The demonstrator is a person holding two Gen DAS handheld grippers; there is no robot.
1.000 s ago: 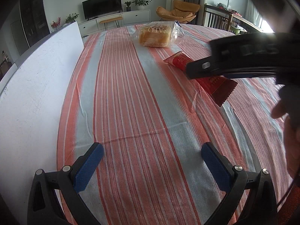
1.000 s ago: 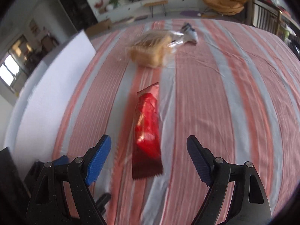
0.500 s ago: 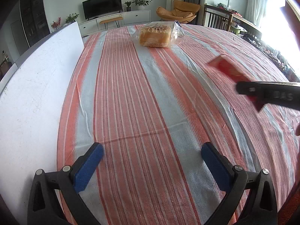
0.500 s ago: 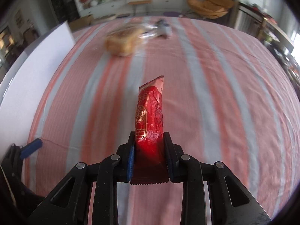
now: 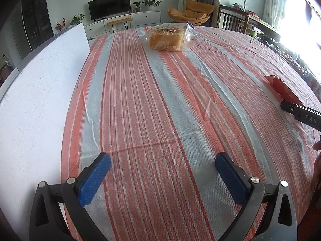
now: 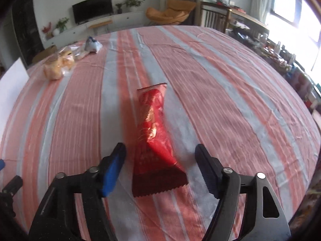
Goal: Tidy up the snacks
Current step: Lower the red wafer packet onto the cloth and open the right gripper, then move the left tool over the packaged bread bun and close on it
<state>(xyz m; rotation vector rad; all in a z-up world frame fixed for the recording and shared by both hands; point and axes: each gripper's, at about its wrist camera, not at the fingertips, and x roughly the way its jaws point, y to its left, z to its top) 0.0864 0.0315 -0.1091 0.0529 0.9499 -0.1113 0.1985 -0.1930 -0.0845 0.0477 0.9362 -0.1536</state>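
A long red snack packet (image 6: 153, 134) lies on the striped tablecloth (image 6: 230, 104), its near end between the blue pads of my right gripper (image 6: 160, 160). The jaws are opening and the pads stand clear of the wrapper. In the left wrist view the same red packet (image 5: 282, 88) shows at the far right, with one finger of the right gripper (image 5: 301, 115) over its near end. A bagged loaf of bread (image 5: 167, 39) sits at the far end of the table, also seen as a bread bag (image 6: 58, 64). My left gripper (image 5: 162, 172) hangs open over bare cloth, holding nothing.
A white board (image 5: 36, 100) stands along the table's left side. A small blue-and-white packet (image 6: 92, 44) lies beyond the bread. A wooden chair (image 5: 232, 19) and a cluttered side table (image 6: 280, 56) stand past the right edge. Part of a hand (image 5: 317, 160) shows at the right.
The right gripper shut on the red packet, carried it rightward across the table, and now has its jaws apart with the packet lying on the cloth. The left gripper stayed still.
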